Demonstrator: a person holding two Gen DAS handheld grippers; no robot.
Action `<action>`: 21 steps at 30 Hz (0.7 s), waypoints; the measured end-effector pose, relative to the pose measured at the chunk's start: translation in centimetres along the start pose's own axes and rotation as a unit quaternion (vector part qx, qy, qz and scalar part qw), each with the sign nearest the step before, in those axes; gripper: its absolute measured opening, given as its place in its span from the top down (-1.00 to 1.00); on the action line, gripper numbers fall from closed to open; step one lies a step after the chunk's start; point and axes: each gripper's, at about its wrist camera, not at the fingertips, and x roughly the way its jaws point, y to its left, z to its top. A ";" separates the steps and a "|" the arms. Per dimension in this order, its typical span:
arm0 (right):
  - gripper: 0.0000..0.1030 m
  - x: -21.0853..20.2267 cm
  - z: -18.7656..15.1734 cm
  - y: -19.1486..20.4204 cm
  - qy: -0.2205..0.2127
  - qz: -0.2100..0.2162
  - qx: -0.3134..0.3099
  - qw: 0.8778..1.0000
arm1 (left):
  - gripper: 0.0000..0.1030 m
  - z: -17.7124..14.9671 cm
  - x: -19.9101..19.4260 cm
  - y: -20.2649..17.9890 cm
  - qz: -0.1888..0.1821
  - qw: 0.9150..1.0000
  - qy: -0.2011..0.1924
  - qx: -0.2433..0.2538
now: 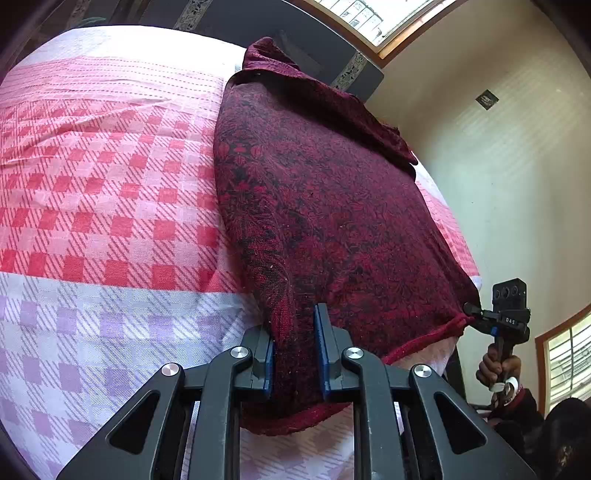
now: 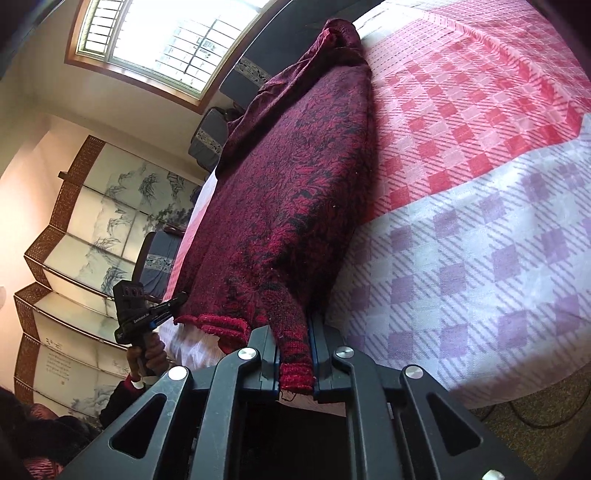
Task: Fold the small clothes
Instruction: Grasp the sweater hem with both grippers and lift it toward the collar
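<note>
Bedspread (image 1: pixel 110 184), checked in red and pink with a lilac band nearest the cameras, covers the bed and forms the work surface. Sweater (image 1: pixel 325 206), dark red knit with a black leaf pattern, lies on the right part of that bedspread as seen from the left wrist. Its long axis runs from the near edge of the bed toward the dark headboard (image 1: pixel 332 48), with the bunched far end (image 2: pixel 340 33) pointing at the headboard and the ribbed hem (image 1: pixel 417 343) toward the near edge.

Room for movement: a broad stretch of bare bedspread lies beside the sweater, on the left in the left wrist view. On the other side the garment reaches nearly to the bed's edge, with a cream wall (image 1: pixel 498 184) beyond.

Left gripper (image 1: pixel 294 347) is nearly closed, its blue pads pressing a folded strip of the knit at the near end. Right gripper (image 2: pixel 293 356) is likewise nearly closed, clamping a narrow sleeve cuff (image 2: pixel 295 376) whose ribbed end hangs out between the pads. Each tool also appears small in the other's view, nipping the opposite hem corner, with a hand (image 1: pixel 496 365) on its grip.

Limits of view: the gripper body cuts off the sweater's near end. The far end is too bunched to tell collar from sleeve. A folding painted screen (image 2: pixel 92 229) and window (image 2: pixel 177 40) stand behind.
</note>
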 end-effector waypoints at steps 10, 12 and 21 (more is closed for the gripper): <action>0.24 1.6 0.8 0.3 0.025 0.028 0.022 0.999 | -0.29 1.2 0.1 0.1 -0.053 0.998 0.018 0.006; 0.28 2.0 0.7 0.7 0.027 0.015 0.018 0.999 | -0.29 1.5 0.5 -0.3 -0.050 0.998 0.022 0.017; 0.80 1.9 -0.9 -0.2 0.031 0.015 0.027 0.999 | 0.77 1.1 1.0 -0.1 -0.011 1.000 0.019 -0.005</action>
